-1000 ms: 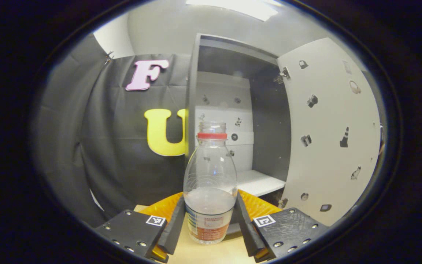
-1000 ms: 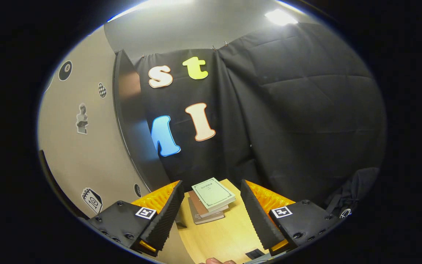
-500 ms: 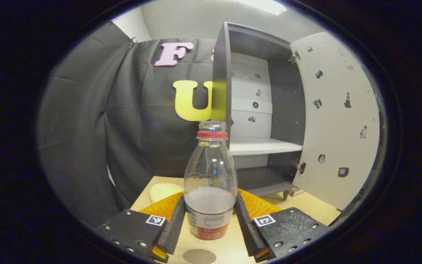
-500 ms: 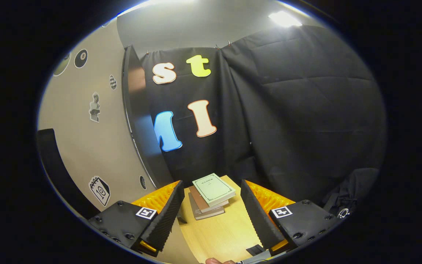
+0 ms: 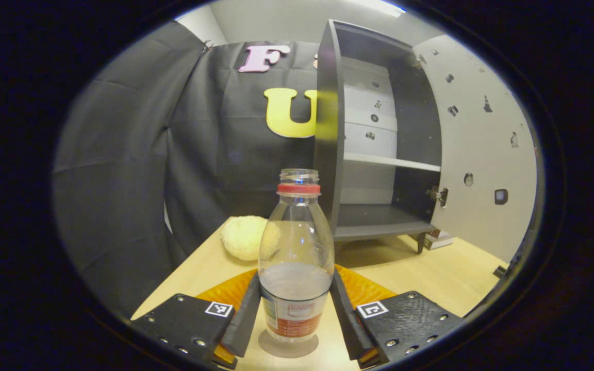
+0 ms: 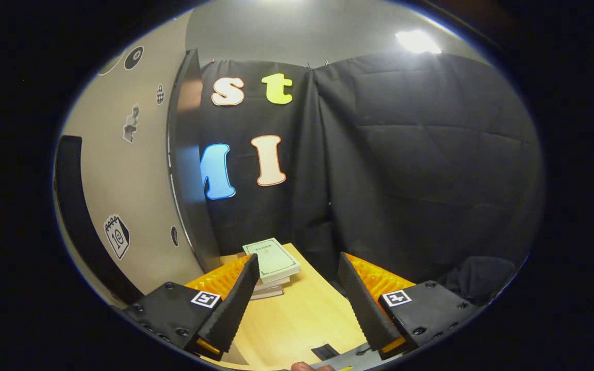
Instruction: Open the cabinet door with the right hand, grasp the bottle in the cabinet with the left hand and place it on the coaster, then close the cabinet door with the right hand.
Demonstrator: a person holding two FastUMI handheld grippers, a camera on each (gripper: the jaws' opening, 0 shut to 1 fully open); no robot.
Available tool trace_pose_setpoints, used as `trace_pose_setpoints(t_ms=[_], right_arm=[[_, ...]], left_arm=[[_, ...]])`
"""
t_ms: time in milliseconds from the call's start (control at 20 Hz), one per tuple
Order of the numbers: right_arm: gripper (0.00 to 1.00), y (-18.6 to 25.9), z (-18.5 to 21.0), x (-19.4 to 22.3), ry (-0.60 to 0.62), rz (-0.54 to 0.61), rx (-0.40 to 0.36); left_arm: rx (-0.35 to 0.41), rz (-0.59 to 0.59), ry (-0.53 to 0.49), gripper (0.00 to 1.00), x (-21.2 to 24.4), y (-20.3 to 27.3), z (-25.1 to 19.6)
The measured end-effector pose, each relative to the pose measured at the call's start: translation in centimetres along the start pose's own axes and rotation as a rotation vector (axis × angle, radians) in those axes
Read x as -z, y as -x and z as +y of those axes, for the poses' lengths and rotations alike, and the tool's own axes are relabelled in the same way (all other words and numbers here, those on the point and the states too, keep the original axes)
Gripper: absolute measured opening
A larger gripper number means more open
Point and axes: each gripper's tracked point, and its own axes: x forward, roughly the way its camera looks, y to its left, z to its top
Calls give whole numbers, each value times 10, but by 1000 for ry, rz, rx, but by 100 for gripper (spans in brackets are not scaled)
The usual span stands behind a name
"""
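A: Left gripper view: the left gripper [image 5: 295,309] has its jaws clamped on the bottle [image 5: 296,257], one finger pressing each side of the lower body. The bottle is upright, capless, red ring at the neck, part filled with a cloudy liquid.

B: And where is it sitting?

A: Low over the desk [image 5: 431,273], right above a round grey patch [image 5: 287,346]. That may be the coaster or only the bottle's shadow; hard to say, and I can't tell if the base touches.

B: The cabinet?

A: The cabinet [image 5: 374,149] stands behind the bottle, its door [image 5: 482,154] swung wide to the right, shelves bare. A pale fluffy lump [image 5: 245,237] lies on the desk left of it.

B: The other hand?

A: Right gripper view: the right gripper [image 6: 297,304] has its jaws spread apart, gripping nothing, beside the open door's sticker-covered face. Past the fingers [image 6: 235,304], a stack of books [image 6: 271,263] rests on the desk. A fingertip [image 6: 307,367] pokes in at the bottom edge.
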Motion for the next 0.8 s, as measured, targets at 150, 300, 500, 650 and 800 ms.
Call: trace_pose_setpoints(t_ms=[150, 300, 500, 650, 800], right_arm=[[98, 0, -8, 6, 19, 5, 41], [98, 2, -5, 11, -8, 23, 34], [98, 4, -5, 15, 10, 32, 41], [98, 3, -2, 16, 28, 31, 36], [98, 1, 1, 17, 44, 38, 28]], left_arm=[[0, 18, 9, 72, 28, -4, -4], [-4, 26, -21, 72, 39, -11, -5], [-1, 5, -34, 72, 39, -15, -4], [5, 23, -34, 70, 53, -15, -7], [12, 32, -56, 73, 58, -9, -12]])
